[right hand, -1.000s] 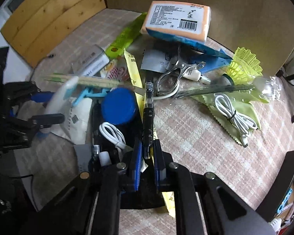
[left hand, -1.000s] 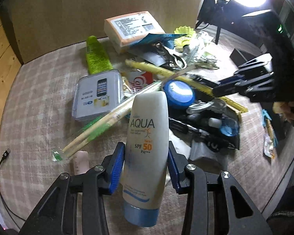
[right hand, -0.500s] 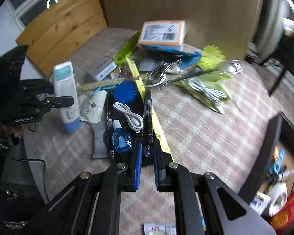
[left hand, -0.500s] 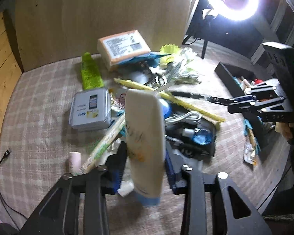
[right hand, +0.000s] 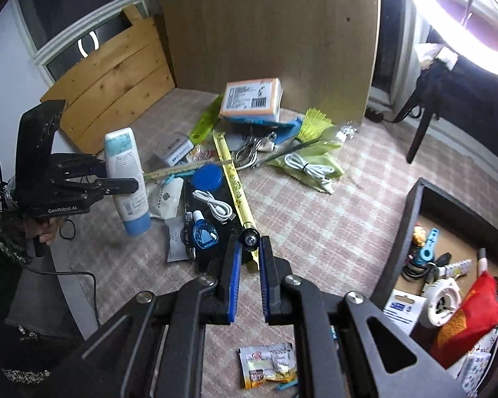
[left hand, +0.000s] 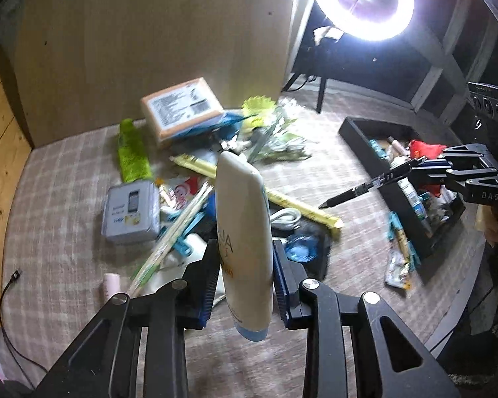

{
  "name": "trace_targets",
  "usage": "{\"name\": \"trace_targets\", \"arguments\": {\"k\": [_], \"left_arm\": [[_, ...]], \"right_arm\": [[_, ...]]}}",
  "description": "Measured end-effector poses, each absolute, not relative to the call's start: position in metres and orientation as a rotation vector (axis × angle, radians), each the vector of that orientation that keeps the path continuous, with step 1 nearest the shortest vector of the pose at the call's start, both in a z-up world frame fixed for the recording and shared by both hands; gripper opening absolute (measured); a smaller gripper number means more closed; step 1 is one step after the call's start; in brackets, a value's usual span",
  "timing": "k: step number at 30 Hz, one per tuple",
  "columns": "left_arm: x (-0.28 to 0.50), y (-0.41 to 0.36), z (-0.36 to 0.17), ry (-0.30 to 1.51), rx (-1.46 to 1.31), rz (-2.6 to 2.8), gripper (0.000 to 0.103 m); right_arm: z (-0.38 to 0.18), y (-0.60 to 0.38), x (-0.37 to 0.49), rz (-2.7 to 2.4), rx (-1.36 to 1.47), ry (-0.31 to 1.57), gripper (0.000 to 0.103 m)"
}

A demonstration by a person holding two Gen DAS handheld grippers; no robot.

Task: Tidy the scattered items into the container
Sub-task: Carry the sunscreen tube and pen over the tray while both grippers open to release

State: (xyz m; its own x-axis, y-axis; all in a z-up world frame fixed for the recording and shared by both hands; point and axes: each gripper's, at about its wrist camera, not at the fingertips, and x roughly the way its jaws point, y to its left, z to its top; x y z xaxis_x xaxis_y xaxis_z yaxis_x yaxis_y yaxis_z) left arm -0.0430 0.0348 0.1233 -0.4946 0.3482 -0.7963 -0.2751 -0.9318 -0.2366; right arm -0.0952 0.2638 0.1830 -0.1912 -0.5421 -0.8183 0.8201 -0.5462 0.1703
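A: Left gripper (left hand: 244, 278)?
B: Clamped on the white sunscreen tube (left hand: 244, 242), blue pads against both its sides, blue cap downward, held in the air above the plaid surface (left hand: 59, 199).

A: And the right gripper (right hand: 249, 248)?
B: Nearly shut on a black pen (left hand: 358, 192), seen end-on between the blue pads in the right wrist view. Held clear of the surface, tip toward the clutter, body beside the black container (left hand: 358, 136).

A: Where is that container?
B: On the right edge of the surface, well apart from the main pile. Already holding a red pouch (right hand: 468, 315), a white round reel (right hand: 443, 301) and other small things too cramped to name.

A: Still lying loose?
B: Plenty. Orange-and-white box (right hand: 252, 99) at the back against the wooden board, yellow shuttlecock (right hand: 315, 122) just beside it, coiled white cable (right hand: 312, 169) on a green cloth. Nearer, a blue round lid (right hand: 209, 175), a long yellow packet (right hand: 235, 189), another white cable (right hand: 215, 205) on a black pouch. Grey tin (left hand: 132, 212) to the left of the pile, green packet (left hand: 131, 151) behind it.

A: Anything near the container?
B: A small snack sachet (right hand: 269, 366) flat on the surface, just beside its wall.
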Motion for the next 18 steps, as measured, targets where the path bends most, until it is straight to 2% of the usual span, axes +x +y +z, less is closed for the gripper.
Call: {"name": "trace_targets", "arguments": {"k": [9, 18], "left_arm": [[-0.053, 0.102, 0.158, -0.044, -1.199, 2.365, 0.028], [-0.078, 0.226, 0.186, -0.013, -1.067, 2.196, 0.029]], "right_arm": [[0.239, 0.334, -0.094, -2.017, 1.006, 0.310, 0.010], [0.289, 0.475, -0.125, -2.324, 0.946, 0.206, 0.010]]}}
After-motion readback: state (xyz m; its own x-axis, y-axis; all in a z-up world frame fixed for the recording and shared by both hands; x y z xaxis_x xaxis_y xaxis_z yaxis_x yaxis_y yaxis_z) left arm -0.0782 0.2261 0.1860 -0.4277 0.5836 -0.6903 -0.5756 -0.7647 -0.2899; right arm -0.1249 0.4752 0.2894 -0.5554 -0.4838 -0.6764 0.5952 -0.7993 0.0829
